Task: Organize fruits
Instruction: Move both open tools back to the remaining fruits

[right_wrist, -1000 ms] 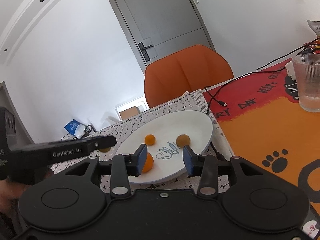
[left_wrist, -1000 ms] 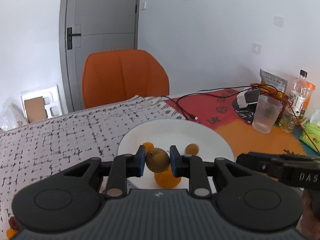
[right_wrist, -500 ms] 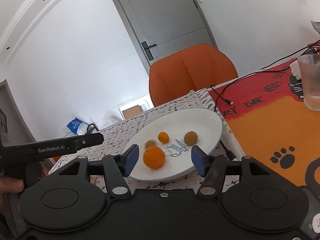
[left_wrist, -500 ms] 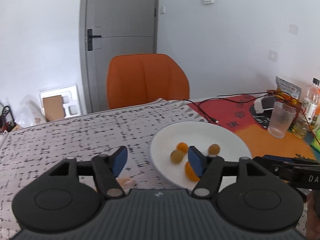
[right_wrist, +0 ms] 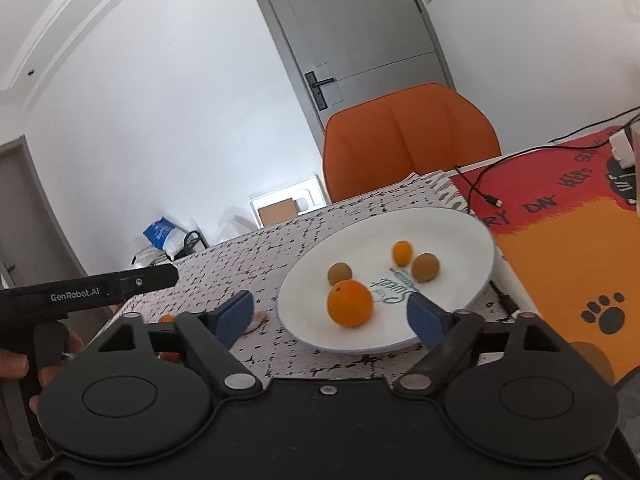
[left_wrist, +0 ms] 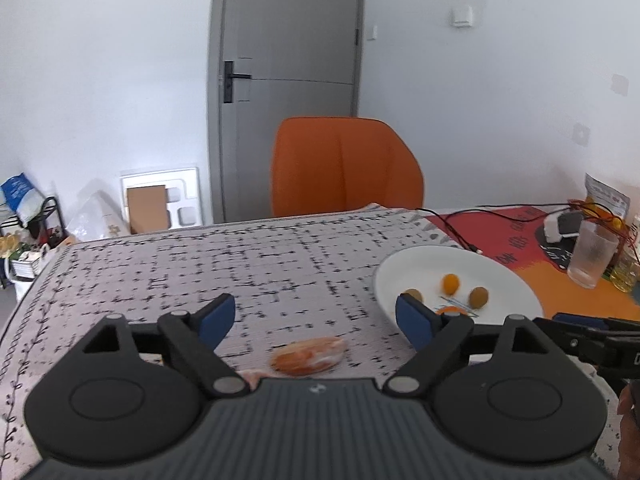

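Orange fruit: big orange [right_wrist: 349,303] sits on white plate [right_wrist: 472,280], near the plate's front edge, free of both tools; smooth, round, glossy, stem dimple up.
Other fruit on plate: small orange one [right_wrist: 401,252] toward the plate's far side; two brown-green ones, prob. kiwis [right_wrist: 339,273] [right_wrist: 425,267], left and right of it. None touching, as far as I can tell.
Plate spot: on the black-and-white patterned cloth [left_wrist: 240,264], at the cloth's right edge where it meets the red/orange mat [right_wrist: 560,248].
Right gripper [right_wrist: 332,314]: jaws opening, wide apart; orange is between them in view but pads don't press it, so nothing held.
Left gripper [left_wrist: 316,316]: jaws opening too, wide, nothing gripped. Points at bare cloth left of the plate.
Peel: orange-white scrap, looks like peel [left_wrist: 308,356], on the cloth near its front edge, between left gripper's fingers in view but lying loose; blurred.
Step (my read): both tools letting go after a drop on the plate, i.e. release stage.
Next (judgement): back the right tool off w/o nudging the orange, since round fruit rolls easily on a smooth plate. Then look for leftover fruit; a bit of orange [right_wrist: 166,319] shows by the left tool's side, too hidden to name.
Risk: open pad clipping the plate's front rim.
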`<state>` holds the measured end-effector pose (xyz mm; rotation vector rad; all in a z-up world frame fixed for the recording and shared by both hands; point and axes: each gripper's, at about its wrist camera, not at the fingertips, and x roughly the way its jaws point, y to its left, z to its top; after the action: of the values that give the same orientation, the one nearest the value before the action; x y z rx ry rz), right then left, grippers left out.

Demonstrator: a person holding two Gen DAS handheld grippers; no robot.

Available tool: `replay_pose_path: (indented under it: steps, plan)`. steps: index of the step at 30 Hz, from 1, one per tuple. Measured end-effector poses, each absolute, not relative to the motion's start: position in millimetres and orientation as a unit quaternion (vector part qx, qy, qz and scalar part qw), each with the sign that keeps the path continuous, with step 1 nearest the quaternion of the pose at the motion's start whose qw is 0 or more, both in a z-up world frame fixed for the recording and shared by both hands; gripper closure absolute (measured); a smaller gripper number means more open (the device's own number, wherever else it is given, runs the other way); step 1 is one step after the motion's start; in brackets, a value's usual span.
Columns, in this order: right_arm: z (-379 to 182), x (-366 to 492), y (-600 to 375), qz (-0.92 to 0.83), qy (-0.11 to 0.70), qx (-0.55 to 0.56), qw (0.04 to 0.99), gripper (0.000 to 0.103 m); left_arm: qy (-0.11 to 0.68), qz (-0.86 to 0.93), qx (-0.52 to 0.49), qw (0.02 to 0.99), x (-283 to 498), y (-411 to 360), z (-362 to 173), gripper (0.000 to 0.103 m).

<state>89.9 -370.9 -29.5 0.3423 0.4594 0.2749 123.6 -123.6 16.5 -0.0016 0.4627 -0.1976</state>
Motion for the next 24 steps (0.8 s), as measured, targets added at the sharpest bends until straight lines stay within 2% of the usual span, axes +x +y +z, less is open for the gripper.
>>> replay_pose_path:
  steps: [6, 24]
  plan:
    - [-26, 92, -351, 0.144, 0.229, 0.151, 0.951, 0.0, 0.23, -0.064, -0.016, 0.971, 118, -96, 14, 0.011]
    - [-25, 101, -302, 0.197, 0.238, 0.119, 0.943, 0.0, 0.247, -0.002, -0.055, 0.967, 108, -32, -4, 0.01]
